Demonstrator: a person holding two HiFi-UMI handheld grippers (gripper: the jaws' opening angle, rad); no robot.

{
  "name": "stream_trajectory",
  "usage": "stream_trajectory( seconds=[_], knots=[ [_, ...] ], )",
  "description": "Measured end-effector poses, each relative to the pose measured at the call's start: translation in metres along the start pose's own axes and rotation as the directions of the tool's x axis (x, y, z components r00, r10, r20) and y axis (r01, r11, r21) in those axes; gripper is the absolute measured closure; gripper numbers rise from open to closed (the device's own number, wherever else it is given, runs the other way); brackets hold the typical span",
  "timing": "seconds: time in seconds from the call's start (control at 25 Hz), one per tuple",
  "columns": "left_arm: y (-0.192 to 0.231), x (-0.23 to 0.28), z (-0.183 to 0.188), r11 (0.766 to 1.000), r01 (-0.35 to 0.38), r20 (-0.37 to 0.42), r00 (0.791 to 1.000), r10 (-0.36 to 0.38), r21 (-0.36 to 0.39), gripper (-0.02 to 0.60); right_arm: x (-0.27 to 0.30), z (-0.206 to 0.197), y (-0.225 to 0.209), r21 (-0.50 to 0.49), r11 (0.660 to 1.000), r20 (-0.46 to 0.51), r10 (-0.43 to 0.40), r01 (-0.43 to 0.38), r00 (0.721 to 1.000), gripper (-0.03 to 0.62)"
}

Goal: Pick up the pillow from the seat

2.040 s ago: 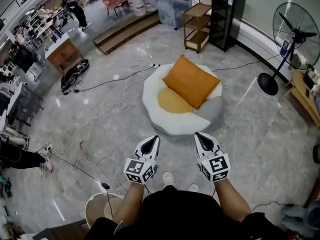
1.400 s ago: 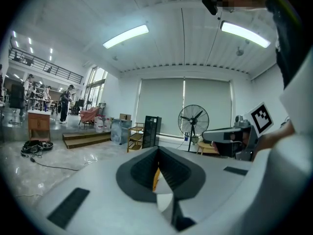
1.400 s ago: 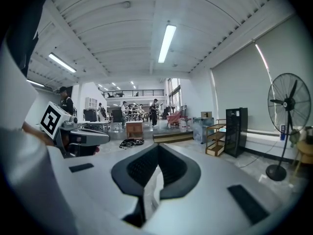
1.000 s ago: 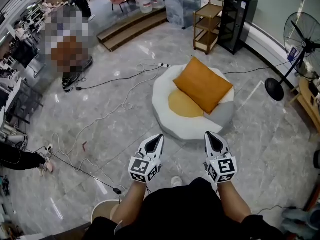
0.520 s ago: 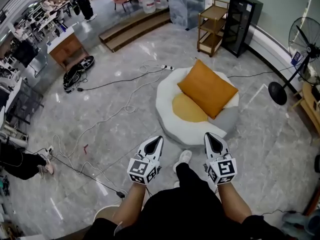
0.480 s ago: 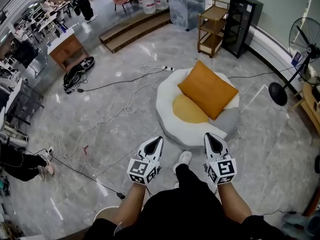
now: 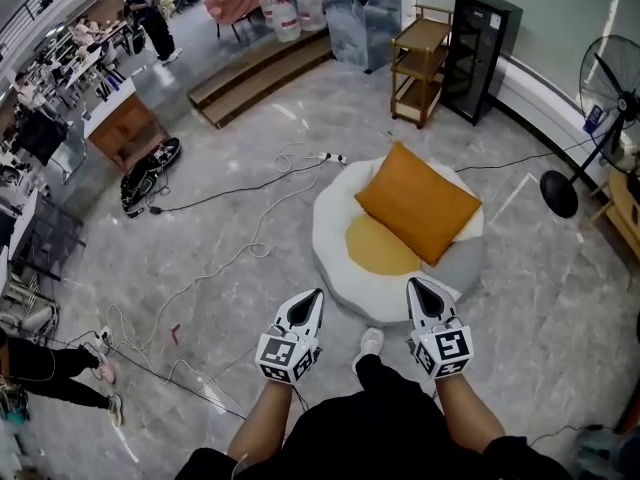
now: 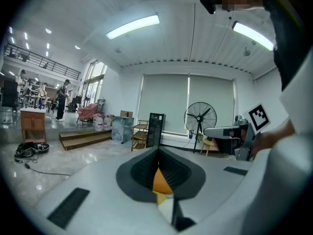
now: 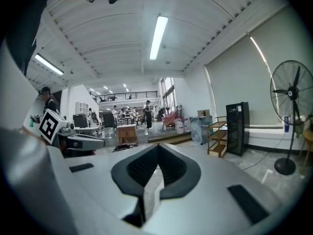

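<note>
Open-plan workspace: desks [image 7: 45, 98], floor cables [image 7: 215, 233], standing fan [image 7: 605, 88], wooden shelf [image 7: 420, 58].

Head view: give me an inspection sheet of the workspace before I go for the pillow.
Surface: glossy grey floor.
Job's things: orange pillow lies on the white seat, untouched.
Clutter: black bag on the floor, left.
Grippers: left gripper and right gripper both shut, empty, neither touching the pillow.
Cables: cables trail over the floor to a power strip beside the seat.
Surroundings: fan, wooden shelf, black cabinet beyond the seat.
</note>
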State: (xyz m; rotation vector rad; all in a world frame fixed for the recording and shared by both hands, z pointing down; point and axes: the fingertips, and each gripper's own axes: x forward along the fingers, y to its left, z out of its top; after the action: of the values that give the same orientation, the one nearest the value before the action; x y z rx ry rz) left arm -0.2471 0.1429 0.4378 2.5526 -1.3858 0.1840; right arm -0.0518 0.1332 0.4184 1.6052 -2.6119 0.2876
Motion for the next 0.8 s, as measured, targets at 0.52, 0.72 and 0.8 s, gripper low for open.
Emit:
stream_trajectory(
  seconds=[0.52, 0.72, 0.8],
  knots=[
    [0.058, 0.112, 0.042, 0.995, 0.069, -0.029, 0.997, -0.067, 0.072, 0.569, 0.102, 0.028, -0.047, 0.048, 0.999, 0.019, 0.001, -0.002, 1.000, 0.588],
    [0.058, 0.147, 0.068, 0.992, 0.098, 0.001, 0.995, -0.098, 0.080, 0.569, 0.117, 0.058, -0.067, 0.008, 1.000, 0.069, -0.019, 0.018, 0.997, 0.588],
    [0.061, 0.164, 0.070, 0.992, 0.111, -0.010, 0.994, -0.110, 0.066, 0.569, 0.122, 0.058, -0.075, 0.013, 0.999, 0.063, -0.034, 0.033, 0.997, 0.588]
  ],
)
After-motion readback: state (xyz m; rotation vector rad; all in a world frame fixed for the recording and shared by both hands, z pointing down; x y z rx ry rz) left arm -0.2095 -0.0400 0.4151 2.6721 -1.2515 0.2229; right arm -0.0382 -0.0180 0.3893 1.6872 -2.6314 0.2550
